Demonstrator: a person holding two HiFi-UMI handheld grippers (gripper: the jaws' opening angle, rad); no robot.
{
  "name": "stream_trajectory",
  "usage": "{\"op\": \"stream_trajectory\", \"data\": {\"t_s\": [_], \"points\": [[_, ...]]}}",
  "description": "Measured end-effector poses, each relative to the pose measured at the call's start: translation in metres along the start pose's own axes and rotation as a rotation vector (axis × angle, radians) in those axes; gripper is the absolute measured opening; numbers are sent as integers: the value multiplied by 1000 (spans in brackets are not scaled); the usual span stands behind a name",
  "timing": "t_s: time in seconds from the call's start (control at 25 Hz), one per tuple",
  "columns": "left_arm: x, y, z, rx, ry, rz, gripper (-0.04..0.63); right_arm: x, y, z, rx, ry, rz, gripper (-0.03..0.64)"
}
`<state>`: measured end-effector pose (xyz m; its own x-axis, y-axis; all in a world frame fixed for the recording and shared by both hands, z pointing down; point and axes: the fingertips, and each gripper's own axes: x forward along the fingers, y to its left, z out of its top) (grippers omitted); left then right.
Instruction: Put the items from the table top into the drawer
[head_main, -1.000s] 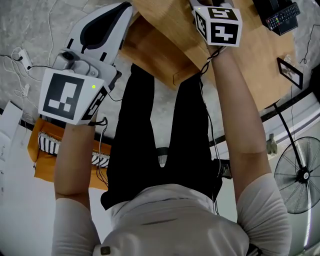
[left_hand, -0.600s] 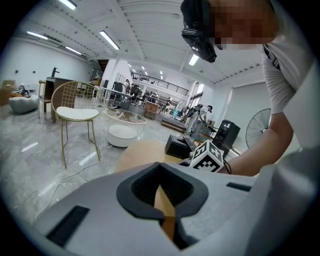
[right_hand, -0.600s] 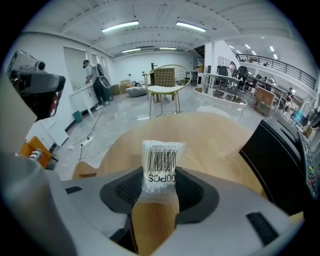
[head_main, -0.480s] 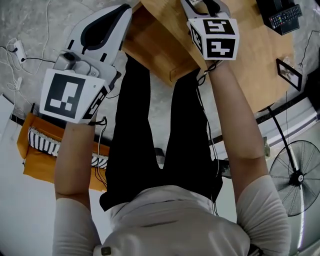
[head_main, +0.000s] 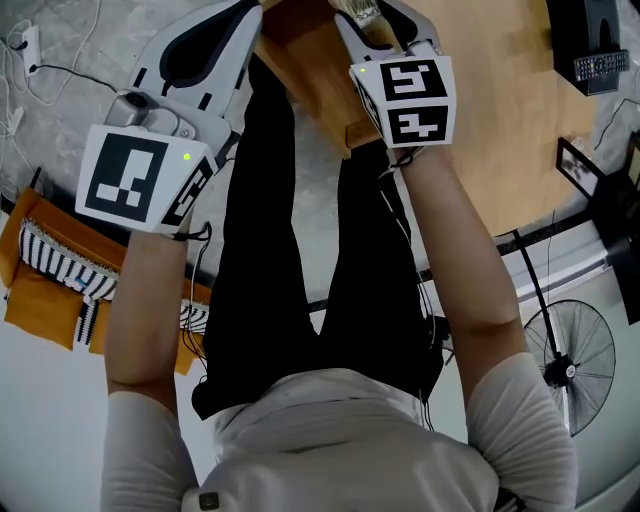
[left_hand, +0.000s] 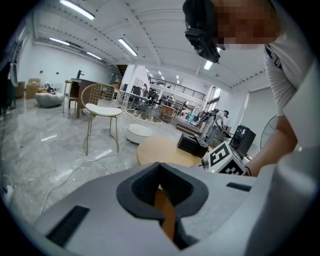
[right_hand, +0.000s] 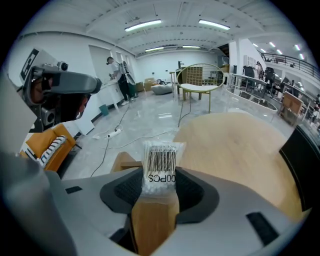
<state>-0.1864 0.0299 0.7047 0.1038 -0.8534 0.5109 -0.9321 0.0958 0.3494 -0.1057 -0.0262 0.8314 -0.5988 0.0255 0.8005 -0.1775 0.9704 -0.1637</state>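
Right gripper (right_hand: 160, 181) has swung from over the tabletop (head_main: 500, 120) toward the open drawer (head_main: 300, 60) under its edge, pinching a packet of cotton swabs (right_hand: 161, 162) above it. Left gripper (left_hand: 162, 196) has its jaws narrowly apart, empty.

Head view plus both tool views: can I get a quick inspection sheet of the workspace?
Surface: round wooden table, with its drawer pulled out at the edge.
Job's things: swab pack, held in the right tool near the drawer.
Clutter: black box with a remote on it, on the table.
Tools: right tool is shut on the swab pack. Left tool is empty, jaws slightly apart.
Cables: power strip and loose leads on the floor.
Surroundings: fan, orange bag, chair.
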Motion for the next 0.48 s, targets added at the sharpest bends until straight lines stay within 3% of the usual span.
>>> {"op": "stream_trajectory", "data": {"t_s": [0.24,0.48], "points": [[-29,9,-18,-36,-27,71,9,9,53,-11,-58,30,95,209],[-47,10,-38,-72,-38,106,9,13,75,-23,-87,48,127,209]]}}
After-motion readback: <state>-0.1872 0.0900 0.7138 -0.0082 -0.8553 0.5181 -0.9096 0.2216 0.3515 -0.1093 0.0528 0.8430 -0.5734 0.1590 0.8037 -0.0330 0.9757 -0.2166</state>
